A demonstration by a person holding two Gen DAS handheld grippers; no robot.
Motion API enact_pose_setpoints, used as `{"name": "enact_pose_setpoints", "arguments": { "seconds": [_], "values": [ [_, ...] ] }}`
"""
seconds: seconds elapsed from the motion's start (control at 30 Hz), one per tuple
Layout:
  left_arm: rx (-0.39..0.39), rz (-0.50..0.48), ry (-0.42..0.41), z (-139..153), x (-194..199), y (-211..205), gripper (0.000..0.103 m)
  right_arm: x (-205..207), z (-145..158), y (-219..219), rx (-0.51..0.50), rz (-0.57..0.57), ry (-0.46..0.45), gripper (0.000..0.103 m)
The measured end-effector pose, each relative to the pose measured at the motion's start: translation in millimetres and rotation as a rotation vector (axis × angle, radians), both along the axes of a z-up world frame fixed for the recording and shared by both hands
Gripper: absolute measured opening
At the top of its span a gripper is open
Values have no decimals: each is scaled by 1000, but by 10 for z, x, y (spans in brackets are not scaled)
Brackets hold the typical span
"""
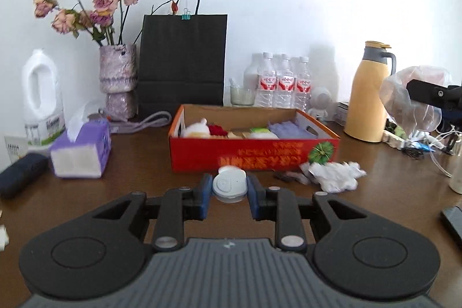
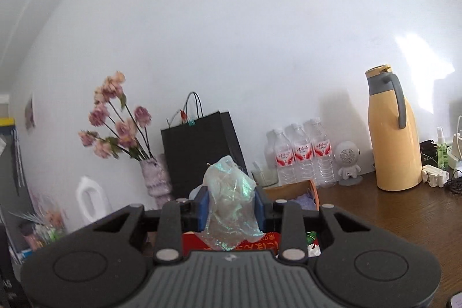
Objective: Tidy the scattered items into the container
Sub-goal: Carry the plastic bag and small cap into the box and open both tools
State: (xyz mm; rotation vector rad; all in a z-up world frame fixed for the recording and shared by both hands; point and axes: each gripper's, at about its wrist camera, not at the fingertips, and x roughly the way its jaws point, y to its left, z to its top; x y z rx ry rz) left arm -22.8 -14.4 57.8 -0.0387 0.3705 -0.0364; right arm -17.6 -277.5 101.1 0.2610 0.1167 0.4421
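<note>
Left gripper [image 1: 228, 191] pinching white case [image 1: 229, 186], facing the box [image 1: 254, 158] lying just ahead. Right gripper [image 2: 231, 210] pinching crumpled film [image 2: 231, 207], hanging right of the box, farther off.

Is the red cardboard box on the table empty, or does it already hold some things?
Not empty. The red box already holds several items, among them a purple pack.

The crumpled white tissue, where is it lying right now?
In the left wrist view the tissue lies on the table, right of centre, just in front of the red box's right corner.
</note>
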Motion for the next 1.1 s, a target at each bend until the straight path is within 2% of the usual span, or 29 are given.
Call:
{"name": "enact_pose_setpoints", "arguments": {
  "seconds": [0.1,0.2,0.3,0.4,0.5,0.57,0.7,0.8,0.87,0.93,1.03,1.1],
  "values": [
    [16,29,-20,-39,-224,-67,27,-169,-69,-52,-65,-54,5,31],
    [39,13,-19,-73,-335,-126,27,-276,-223,-29,-117,-49,13,31],
    [49,19,-28,-67,-345,-137,27,-343,-354,48,-127,-18,47,31],
    [42,33,-53,15,-253,-96,27,-310,-350,97,-124,-16,51,31],
    [17,15,-82,226,72,-19,27,-100,-204,195,-159,-19,42,31],
    [10,23,-129,457,406,39,27,162,-34,296,-166,-26,30,31],
    [38,37,-220,1032,1157,191,27,795,491,545,-162,-19,-79,31],
    [21,27,-228,1305,1710,323,27,1300,902,666,-157,-27,-145,31],
    [-28,14,-153,1306,2105,427,27,1654,1050,732,-174,-19,-124,31],
    [-62,-33,-35,1265,2597,521,27,2093,1123,825,-216,28,-30,32],
    [-114,-79,255,1061,3458,618,27,3051,1197,1066,-329,212,266,32],
    [-51,-72,401,835,3948,597,27,3740,1091,1230,-350,313,492,31]
  ]
}}
